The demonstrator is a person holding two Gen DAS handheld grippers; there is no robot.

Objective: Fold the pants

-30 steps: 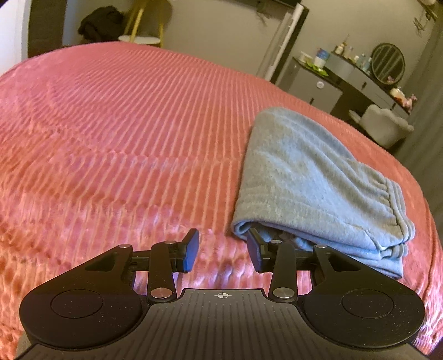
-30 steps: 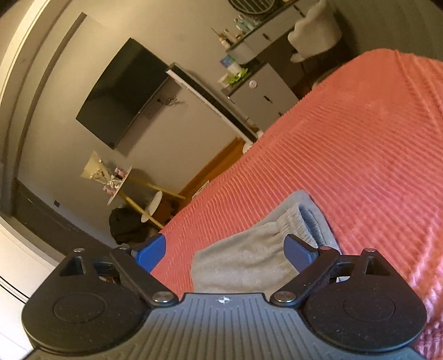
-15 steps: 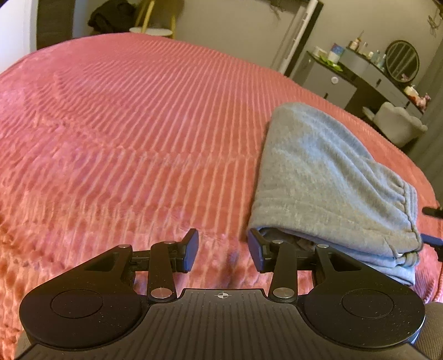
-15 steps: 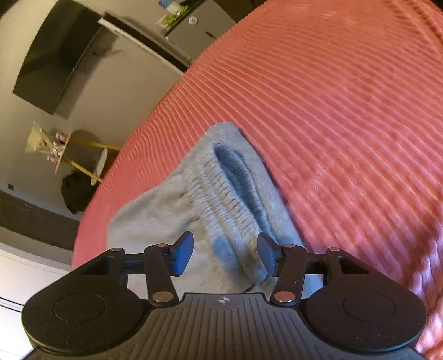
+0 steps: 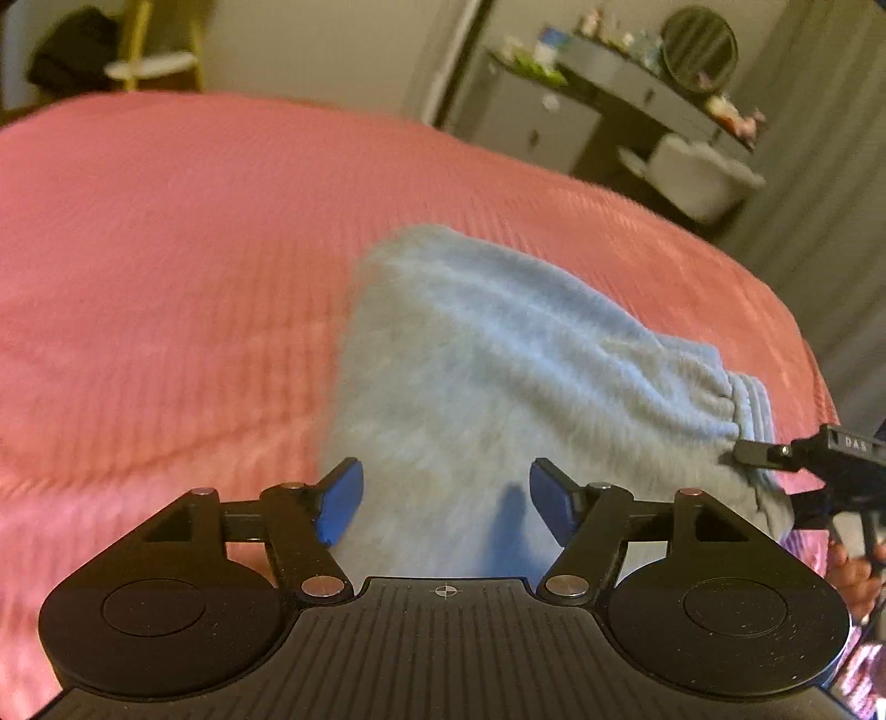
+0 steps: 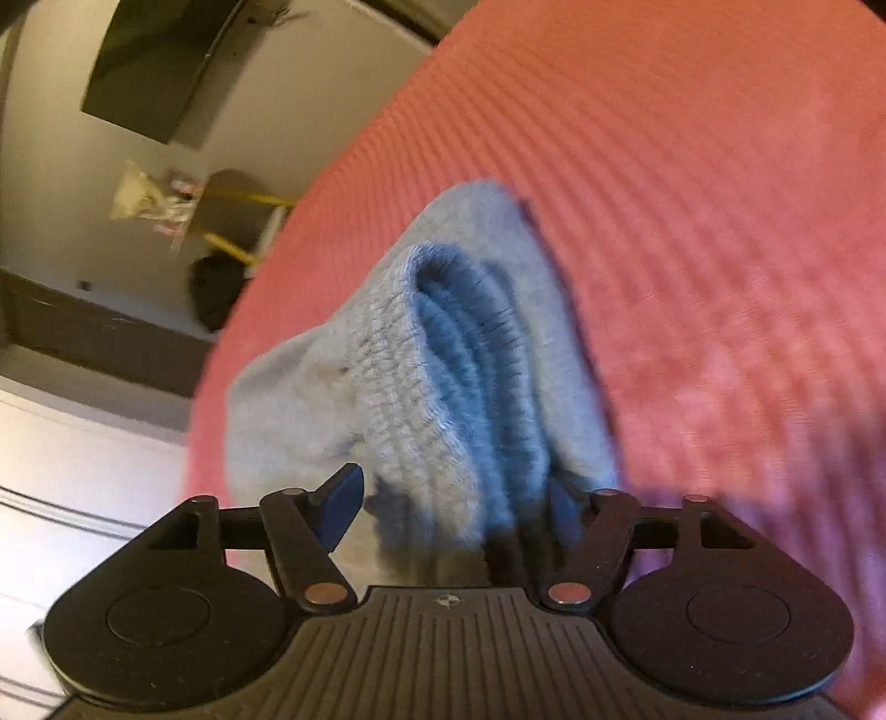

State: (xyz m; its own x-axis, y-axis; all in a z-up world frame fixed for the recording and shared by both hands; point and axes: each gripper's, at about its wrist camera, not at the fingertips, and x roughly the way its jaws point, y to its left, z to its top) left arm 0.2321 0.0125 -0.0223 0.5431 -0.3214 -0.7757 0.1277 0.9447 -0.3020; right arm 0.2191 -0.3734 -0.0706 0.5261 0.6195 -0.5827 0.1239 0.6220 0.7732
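A: What was nearest in the left wrist view?

B: The left gripper (image 5: 446,501). Its jaws were opening, and the pants (image 5: 498,354) lay under and between the blue pads, but neither pad pressed on the cloth. It was released, I'd judge, so as to straddle the near edge of the bundle.

A: And the right gripper (image 6: 454,507)?

B: Its jaws were opening too. The ribbed waistband (image 6: 443,354) sat between the pads, with layers bunched up against the right one. The blur hid whether that pad touched the cloth, but the left pad stood clear, so nothing was clenched.

A: Why there?

B: Probably because the waistband is the thickest, firmest edge, the easiest place to take hold of every layer at once. In the left wrist view the right gripper (image 5: 775,451) showed at the far right, one finger tip at the waistband end.

A: Where did the pants lie?

B: On the red bedspread (image 5: 166,266), already doubled into a compact grey-blue bundle, towards the bed's right side, with the waistband to the right and the folded edge running away to the far left. The fold looked close to done.

A: And farther off?

B: A dresser (image 5: 554,116) with a round mirror (image 5: 700,47) far right, and a stool (image 5: 149,66) far left, all blurred.
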